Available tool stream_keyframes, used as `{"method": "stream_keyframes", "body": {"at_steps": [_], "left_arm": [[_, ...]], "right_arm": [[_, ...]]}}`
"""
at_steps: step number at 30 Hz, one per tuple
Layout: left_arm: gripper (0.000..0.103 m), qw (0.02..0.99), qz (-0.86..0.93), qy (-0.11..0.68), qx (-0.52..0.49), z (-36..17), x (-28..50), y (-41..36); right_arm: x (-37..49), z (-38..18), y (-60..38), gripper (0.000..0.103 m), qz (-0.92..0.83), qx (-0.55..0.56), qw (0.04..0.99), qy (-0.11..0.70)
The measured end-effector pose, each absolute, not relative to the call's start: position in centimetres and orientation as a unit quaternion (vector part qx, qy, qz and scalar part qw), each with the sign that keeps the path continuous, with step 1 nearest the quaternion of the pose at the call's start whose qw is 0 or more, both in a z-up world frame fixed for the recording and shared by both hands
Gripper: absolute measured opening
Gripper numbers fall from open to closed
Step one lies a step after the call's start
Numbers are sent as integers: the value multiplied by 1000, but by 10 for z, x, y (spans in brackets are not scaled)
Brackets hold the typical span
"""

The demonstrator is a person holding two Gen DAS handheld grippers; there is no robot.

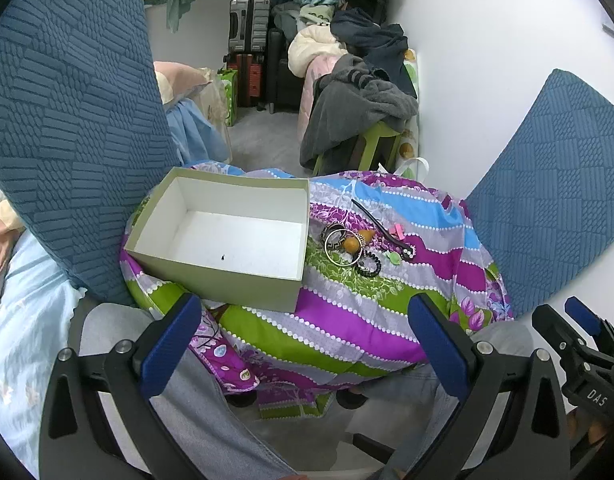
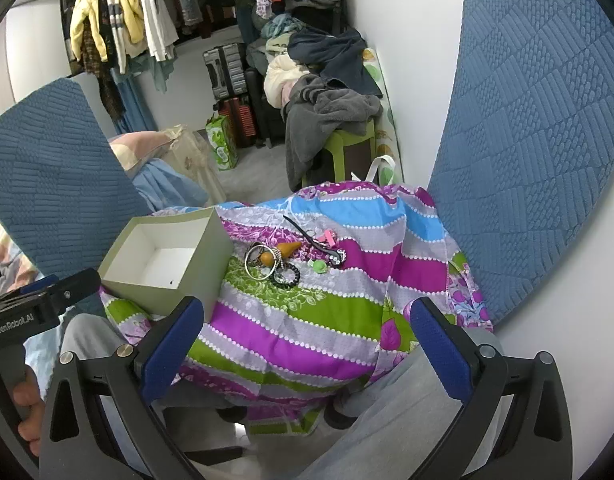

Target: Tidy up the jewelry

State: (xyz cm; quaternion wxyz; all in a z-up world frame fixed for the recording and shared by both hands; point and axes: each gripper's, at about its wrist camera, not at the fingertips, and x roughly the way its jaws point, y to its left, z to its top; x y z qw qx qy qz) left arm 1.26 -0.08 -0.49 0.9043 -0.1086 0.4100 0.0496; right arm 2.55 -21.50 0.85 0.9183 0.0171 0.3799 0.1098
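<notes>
Nearest: left gripper [image 1: 305, 338], blue pads spread wide, nothing between them; it hangs low over the person's lap, short of the near edge of the work surface. Right gripper [image 2: 307, 340] likewise spread wide and empty, at about the same standoff, to the right of the left one. Neither touches anything.

Work surface: a mound covered in striped floral cloth [image 1: 347, 312] (purple, green, grey, blue bands). Soft and rounded, not flat.

On the left of the mound sits an open cardboard box [image 1: 211, 280], pale green outside, white inside. Holds nothing except a small dark speck on its floor. Its near right corner overhangs the cloth's slope slightly.

Just right of the box, the jewelry pile [image 1: 359, 250]: a metal bangle [image 1: 328, 254] lying flat, an orange teardrop piece [image 1: 353, 243] inside and across it, a dark beaded bracelet [image 1: 370, 266] touching the bangle's near right side, a long black hair stick [image 1: 377, 222] running away to the far left, a small green piece [image 1: 393, 257] and a pink clip [image 1: 397, 232]. Items overlap; exact tangling not resolvable.

Judgement: nothing sorted yet; all pieces outside the box.

Risks:
- Overlapped pieces: pinching the bangle may drag the bracelet or teardrop along, then drop them off the slope.
- Soft cloth: pads pressing down may catch fabric rather than the thin ring.
- Box on the curved mound: a nudge could tip or slide it.

Farther: blue quilted cushions [image 1: 71, 128] flank both sides; beyond, clothes heaped on a green stool [image 1: 377, 140], suitcases [image 1: 247, 28].
</notes>
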Motion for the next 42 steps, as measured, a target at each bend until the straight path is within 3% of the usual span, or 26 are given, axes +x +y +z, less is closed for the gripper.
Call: {"method": "stream_keyframes", "body": {"at_steps": [10,13,15,18,24,25,29,37,40,42], "left_arm": [[102,902,44,414,-113,-11,21,-4],[102,908,31,405,-104,-13,24,-8],[102,911,23,400,-95,-15,27,-14],[101,912,4,401,-87,-22,37,-22],[90,915,-46,395,-68,-35,58,-46],[82,914,-54,396,-71,-39,61,-48],[67,907,-74,408,-69,-59,79,-62],[53,893,-89,430,-100,-99,119,-67],[47,885,-90,444,-103,-117,137,-70],[44,877,-91,459,-110,-130,149,-72]], "right_arm": [[36,2,-220,93,112,26,920,376],[41,-3,-224,88,115,31,917,380],[45,-10,-228,78,128,43,913,385],[52,-23,-232,75,120,34,915,383],[69,-51,-235,72,124,22,918,376],[74,-56,-233,72,128,16,918,376],[95,-74,-234,76,140,14,918,371],[153,-106,-229,75,191,13,905,380],[175,-119,-225,67,213,10,897,388],[190,-132,-221,54,227,8,886,405]]}}
